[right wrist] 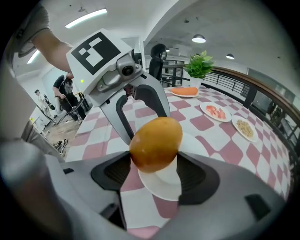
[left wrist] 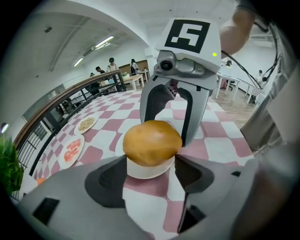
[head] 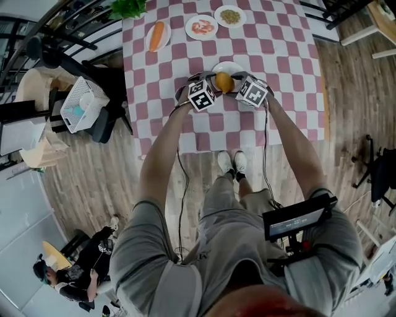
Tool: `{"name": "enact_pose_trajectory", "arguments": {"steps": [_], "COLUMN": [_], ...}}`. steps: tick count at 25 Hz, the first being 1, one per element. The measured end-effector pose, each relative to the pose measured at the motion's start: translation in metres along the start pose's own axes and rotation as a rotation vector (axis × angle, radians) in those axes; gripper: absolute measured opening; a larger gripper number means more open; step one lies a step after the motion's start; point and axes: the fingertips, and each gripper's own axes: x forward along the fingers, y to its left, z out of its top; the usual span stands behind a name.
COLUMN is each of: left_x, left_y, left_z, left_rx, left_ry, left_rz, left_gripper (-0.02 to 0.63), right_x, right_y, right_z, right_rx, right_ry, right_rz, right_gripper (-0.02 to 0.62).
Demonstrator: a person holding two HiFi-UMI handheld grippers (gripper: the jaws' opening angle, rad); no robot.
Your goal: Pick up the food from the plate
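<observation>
An orange-yellow fruit (head: 224, 82) hangs just above a small white plate (head: 229, 65) on the pink-checked table. My left gripper (head: 218, 84) comes at it from the left and is shut on it. In the left gripper view the fruit (left wrist: 152, 142) fills the gap between my jaws, over the plate (left wrist: 145, 172). My right gripper (head: 233, 84) faces it from the right and stands wide open. In the right gripper view the fruit (right wrist: 156, 143) sits between those jaws, tilted, above the plate (right wrist: 164, 186). The far side of the fruit is hidden.
Further back on the table are a plate with a carrot (head: 158, 36), a plate of pink shrimp (head: 202, 26) and a plate of grains (head: 229, 16). A green plant (head: 129, 7) stands at the far left corner. A white basket (head: 83, 104) rests on a chair left of the table.
</observation>
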Motion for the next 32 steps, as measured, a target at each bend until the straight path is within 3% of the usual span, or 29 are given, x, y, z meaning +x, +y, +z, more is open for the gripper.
{"name": "enact_pose_trajectory", "arguments": {"steps": [13,23,29,32], "left_x": [-0.118,-0.283,-0.389,-0.424], "left_y": [-0.017,-0.051,-0.108,-0.147], "left_z": [0.063,0.166,0.225,0.238], "left_rx": [-0.038,0.038,0.151,0.168], "left_ry": [-0.144,-0.298,-0.412,-0.448], "left_rz": [0.098,0.341,0.518,0.569], "left_gripper": [0.328,0.330,0.330,0.330], "right_x": [-0.107,-0.271,-0.373,-0.406], "right_y": [0.043,0.111,0.187,0.231], "right_z": [0.074,0.172,0.213,0.217], "right_rx": [-0.028,-0.211,-0.401,-0.459], "right_ry": [-0.155,-0.387,-0.494,-0.524], "right_rz": [0.000,-0.148,-0.280,-0.307], "right_gripper": [0.301,0.301,0.301,0.301]}}
